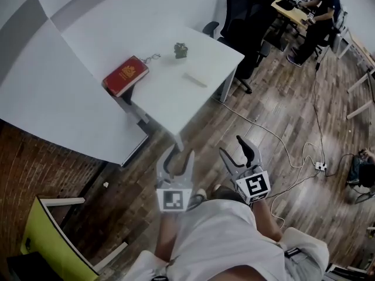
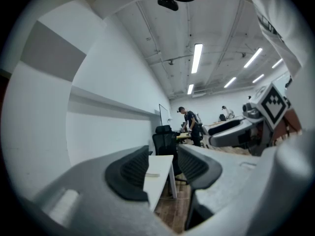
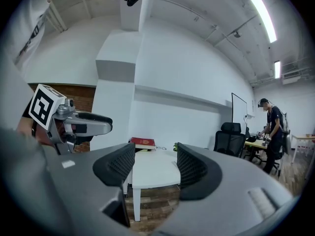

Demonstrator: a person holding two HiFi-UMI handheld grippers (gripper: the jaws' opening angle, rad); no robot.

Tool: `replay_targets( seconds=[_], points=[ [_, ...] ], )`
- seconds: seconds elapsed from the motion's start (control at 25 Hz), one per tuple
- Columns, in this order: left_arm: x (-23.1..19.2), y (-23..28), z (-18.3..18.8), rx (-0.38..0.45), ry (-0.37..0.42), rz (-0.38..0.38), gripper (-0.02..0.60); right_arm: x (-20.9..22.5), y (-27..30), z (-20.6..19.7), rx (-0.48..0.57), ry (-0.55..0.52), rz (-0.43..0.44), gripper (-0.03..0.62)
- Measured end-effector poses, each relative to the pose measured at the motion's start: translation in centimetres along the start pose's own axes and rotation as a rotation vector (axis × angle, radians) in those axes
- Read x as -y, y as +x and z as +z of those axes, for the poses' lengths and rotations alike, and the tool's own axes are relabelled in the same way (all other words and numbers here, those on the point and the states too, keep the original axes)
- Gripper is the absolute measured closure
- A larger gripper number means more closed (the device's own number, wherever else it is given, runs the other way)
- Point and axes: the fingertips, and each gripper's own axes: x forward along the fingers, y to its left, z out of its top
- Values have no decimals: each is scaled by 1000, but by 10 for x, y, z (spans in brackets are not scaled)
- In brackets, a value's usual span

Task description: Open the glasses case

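Both tongs are spread and hold nothing: the left tongs [image 1: 180, 156] and right tongs [image 1: 237, 151] hover side by side over the wooden floor [image 1: 275, 174], well short of the white counter [image 1: 164, 98]. On it lies the slim white glasses case [image 1: 195, 79], closed, near the front edge, apart from a red book [image 1: 125, 75] and a small dark green object [image 1: 180, 50].
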Motion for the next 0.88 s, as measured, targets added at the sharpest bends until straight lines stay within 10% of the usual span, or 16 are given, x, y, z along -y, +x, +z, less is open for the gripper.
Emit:
replay_targets(
  seconds=[0.88],
  points=[
    [-42, 97, -4, -46, 9, 32, 396, 64, 94, 3, -10, 15, 57, 327]
  ],
)
